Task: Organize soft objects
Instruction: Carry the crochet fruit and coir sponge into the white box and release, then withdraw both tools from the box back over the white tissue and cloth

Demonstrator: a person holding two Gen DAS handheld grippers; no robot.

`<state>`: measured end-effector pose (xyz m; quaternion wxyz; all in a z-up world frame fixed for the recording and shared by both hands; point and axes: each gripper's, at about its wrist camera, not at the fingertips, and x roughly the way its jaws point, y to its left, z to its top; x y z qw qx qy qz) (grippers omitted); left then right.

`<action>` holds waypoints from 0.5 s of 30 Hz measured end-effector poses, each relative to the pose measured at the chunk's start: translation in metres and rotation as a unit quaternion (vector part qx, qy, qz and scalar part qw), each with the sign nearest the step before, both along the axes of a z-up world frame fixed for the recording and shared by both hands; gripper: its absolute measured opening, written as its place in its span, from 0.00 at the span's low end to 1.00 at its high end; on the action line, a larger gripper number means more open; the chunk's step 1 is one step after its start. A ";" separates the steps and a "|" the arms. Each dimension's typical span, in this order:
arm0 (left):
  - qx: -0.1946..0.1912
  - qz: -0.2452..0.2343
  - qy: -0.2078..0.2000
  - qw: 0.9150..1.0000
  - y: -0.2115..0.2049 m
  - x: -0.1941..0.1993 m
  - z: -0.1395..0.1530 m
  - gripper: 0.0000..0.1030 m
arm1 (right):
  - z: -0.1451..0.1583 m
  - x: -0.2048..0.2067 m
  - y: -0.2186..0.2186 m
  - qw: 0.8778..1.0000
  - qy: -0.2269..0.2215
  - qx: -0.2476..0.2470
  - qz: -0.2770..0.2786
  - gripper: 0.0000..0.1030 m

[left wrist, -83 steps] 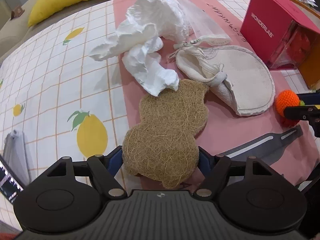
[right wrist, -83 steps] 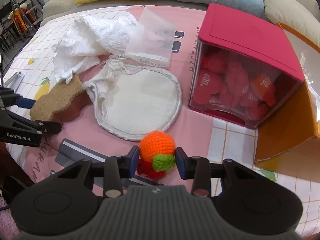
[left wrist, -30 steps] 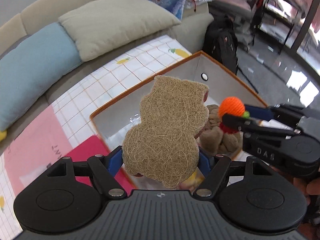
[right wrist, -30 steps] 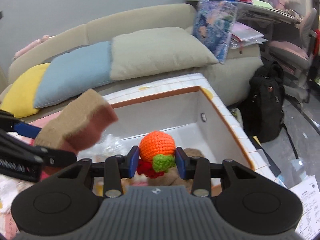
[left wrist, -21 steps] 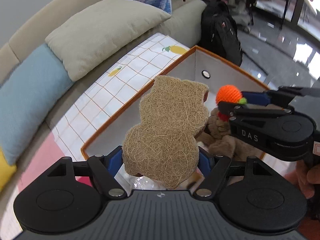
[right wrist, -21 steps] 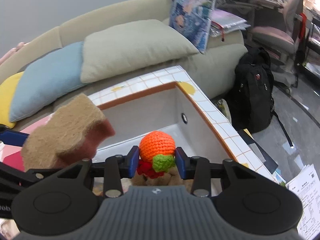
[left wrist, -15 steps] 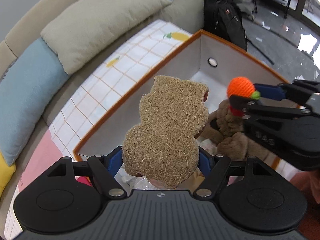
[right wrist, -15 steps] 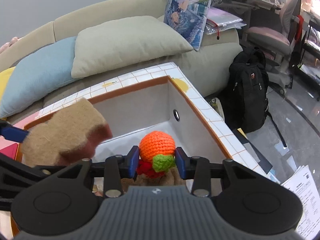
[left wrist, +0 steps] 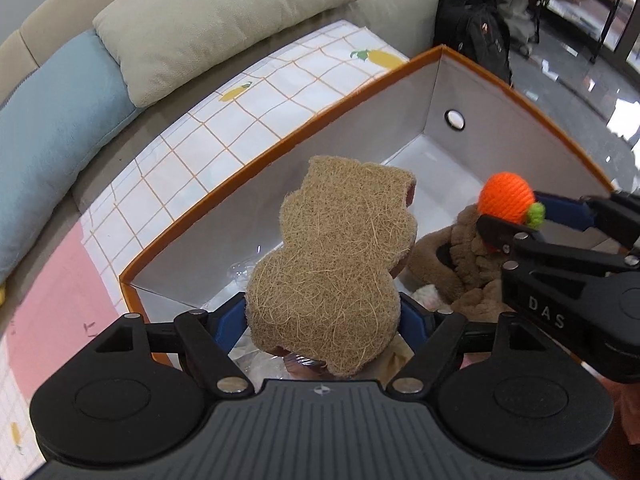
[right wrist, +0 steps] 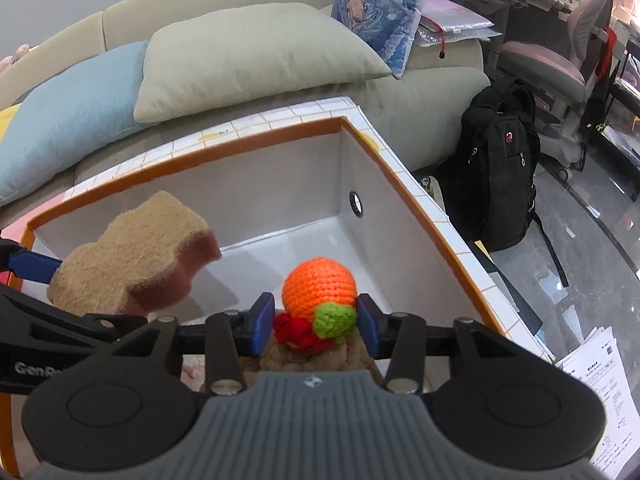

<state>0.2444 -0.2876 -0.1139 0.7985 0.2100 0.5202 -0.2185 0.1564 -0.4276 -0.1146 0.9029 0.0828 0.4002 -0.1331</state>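
Sofa-side desk: both jaws opening directly above orange-rimmed white storage box [left wrist: 280,148]; left gripper [left wrist: 324,320] releasing brown gourd-shaped fibre sponge [left wrist: 332,256], right gripper [right wrist: 316,320] releasing orange crocheted ball [right wrist: 319,290].

Both wrist views are bright and evenly lit by soft daylight, with glare on the glossy floor [left wrist: 600,92] at the upper right. Fisheye distortion bends the storage box [right wrist: 424,208] rim and sofa cushions [left wrist: 224,12] toward dark vignetted corners. Focus is sharp throughout; the sponge [right wrist: 132,252] casts a soft shadow inside the box.
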 end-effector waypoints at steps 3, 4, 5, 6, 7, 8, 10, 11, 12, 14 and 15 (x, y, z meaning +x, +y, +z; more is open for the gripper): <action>-0.019 0.006 -0.004 1.000 0.005 -0.001 0.009 0.91 | 0.002 -0.002 0.002 1.000 -0.013 -0.001 0.003 0.54; -0.025 0.006 -0.008 1.000 0.007 -0.002 0.013 0.92 | 0.003 -0.003 0.003 1.000 -0.016 -0.003 0.004 0.56; -0.031 0.004 -0.012 0.999 0.009 -0.004 0.017 0.95 | 0.003 -0.003 0.003 1.000 -0.019 -0.003 0.005 0.57; -0.037 0.001 -0.015 0.999 0.011 -0.005 0.022 0.96 | 0.004 -0.004 0.003 1.000 -0.022 -0.003 0.004 0.59; -0.046 -0.001 -0.019 0.999 0.014 -0.006 0.027 0.97 | 0.005 -0.004 0.003 1.000 -0.026 -0.003 0.003 0.60; -0.057 -0.003 -0.023 0.998 0.017 -0.008 0.033 0.98 | 0.006 -0.005 0.003 1.000 -0.030 -0.003 0.002 0.63; -0.080 -0.004 -0.028 0.996 0.025 -0.011 0.045 0.99 | 0.008 -0.007 0.003 0.999 -0.038 -0.005 -0.001 0.66; -0.092 -0.002 -0.031 0.995 0.029 -0.013 0.051 1.00 | 0.010 -0.009 0.003 0.999 -0.043 -0.006 -0.002 0.68; -0.102 0.001 -0.034 0.994 0.033 -0.015 0.057 1.00 | 0.011 -0.010 0.003 0.999 -0.049 -0.006 -0.002 0.68; -0.127 0.003 -0.042 0.991 0.043 -0.021 0.070 1.00 | 0.014 -0.014 0.004 0.998 -0.062 -0.008 -0.002 0.70; -0.137 0.004 -0.048 0.989 0.048 -0.024 0.075 1.00 | 0.015 -0.016 0.005 0.998 -0.067 -0.011 -0.002 0.70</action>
